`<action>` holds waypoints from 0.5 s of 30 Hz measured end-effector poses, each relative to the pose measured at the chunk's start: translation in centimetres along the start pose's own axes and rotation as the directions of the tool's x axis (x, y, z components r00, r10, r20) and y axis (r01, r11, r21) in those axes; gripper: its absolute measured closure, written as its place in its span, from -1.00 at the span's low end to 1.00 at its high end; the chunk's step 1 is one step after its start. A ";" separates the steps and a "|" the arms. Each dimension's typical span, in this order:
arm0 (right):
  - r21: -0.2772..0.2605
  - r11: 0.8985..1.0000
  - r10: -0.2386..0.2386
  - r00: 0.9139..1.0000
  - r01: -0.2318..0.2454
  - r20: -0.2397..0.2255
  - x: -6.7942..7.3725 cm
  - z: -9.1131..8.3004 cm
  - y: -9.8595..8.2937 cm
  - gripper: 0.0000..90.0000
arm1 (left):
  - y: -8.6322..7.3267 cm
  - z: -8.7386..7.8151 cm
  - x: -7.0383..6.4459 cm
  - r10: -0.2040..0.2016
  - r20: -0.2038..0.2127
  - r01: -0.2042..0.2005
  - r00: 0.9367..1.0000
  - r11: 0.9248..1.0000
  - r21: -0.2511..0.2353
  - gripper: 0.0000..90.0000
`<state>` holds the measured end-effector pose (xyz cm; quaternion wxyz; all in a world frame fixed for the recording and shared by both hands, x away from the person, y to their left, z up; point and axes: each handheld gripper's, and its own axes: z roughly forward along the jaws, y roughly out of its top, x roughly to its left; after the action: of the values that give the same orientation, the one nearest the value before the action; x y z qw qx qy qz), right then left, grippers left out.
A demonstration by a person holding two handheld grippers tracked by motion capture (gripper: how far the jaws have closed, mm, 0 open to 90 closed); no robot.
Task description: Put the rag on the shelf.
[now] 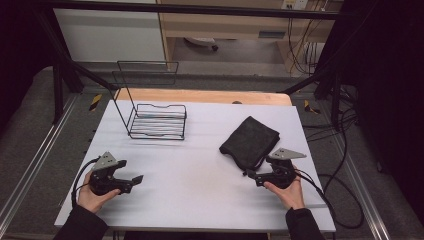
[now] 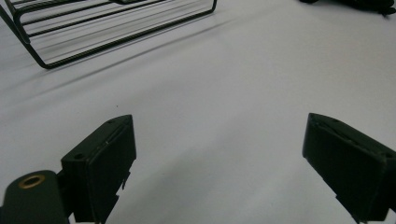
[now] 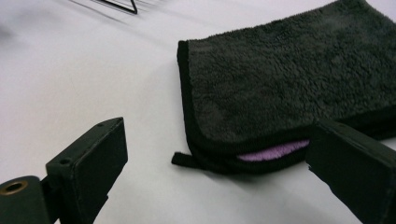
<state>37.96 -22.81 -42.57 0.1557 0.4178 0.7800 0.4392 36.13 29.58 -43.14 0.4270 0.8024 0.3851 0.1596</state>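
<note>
The right claw (image 3: 215, 163) gapes wide at the near corner of the folded dark towel (image 3: 289, 88) on the counter (image 1: 200, 175), probably lining up a pinch, while the left claw (image 2: 219, 163) waits open, well apart.

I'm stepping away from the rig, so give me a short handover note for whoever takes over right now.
Left gripper: open, holding nothing, low over the white table, aimed toward the wire rack.
Right gripper: open, at the near corner of the folded dark towel, not yet gripping.
Towel lies flat, right of centre; rack stands at the far left.
Done: nothing visibly moved.
Left: probably grasp the towel; where it goes is unclear.
</note>
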 end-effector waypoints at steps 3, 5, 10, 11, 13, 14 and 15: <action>-0.005 1.000 -0.014 1.000 0.014 0.011 0.4 0.4 0.7 -0.84 | 0.0 0.0 0.0 0.001 -0.001 -0.001 1.000 1.000 0.000 -0.78; -0.005 1.000 -0.013 1.000 0.013 0.013 0.7 0.7 1.1 -0.82 | 0.0 0.0 -0.1 0.004 -0.002 -0.004 1.000 1.000 0.003 -0.78; 0.007 0.999 -0.040 0.999 0.040 0.027 1.5 1.7 2.2 -0.77 | 0.0 0.0 0.0 0.001 -0.004 -0.001 1.000 1.000 0.003 -0.77; 0.008 0.999 -0.046 0.999 0.046 0.029 1.6 2.0 2.4 -0.76 | 0.0 0.0 0.0 0.002 -0.005 -0.002 1.000 1.000 0.002 -0.77; 0.012 0.999 -0.050 0.998 0.050 0.031 1.8 2.5 2.9 -0.72 | 0.0 0.0 0.0 0.001 -0.005 -0.001 1.000 1.000 0.003 -0.77; 0.017 0.999 -0.052 0.998 0.052 0.032 1.9 2.7 3.2 -0.71 | -0.1 0.0 0.0 -0.001 -0.006 0.001 1.000 1.000 0.003 -0.77; 0.020 0.998 -0.057 0.998 0.057 0.034 2.0 3.0 3.4 -0.69 | -0.1 0.0 0.1 0.002 -0.005 -0.002 1.000 1.000 0.007 -0.77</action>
<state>40.39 -18.68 -41.24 0.1774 0.4044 0.7930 0.4197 36.15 29.66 -43.21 0.4231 0.8038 0.3860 0.1609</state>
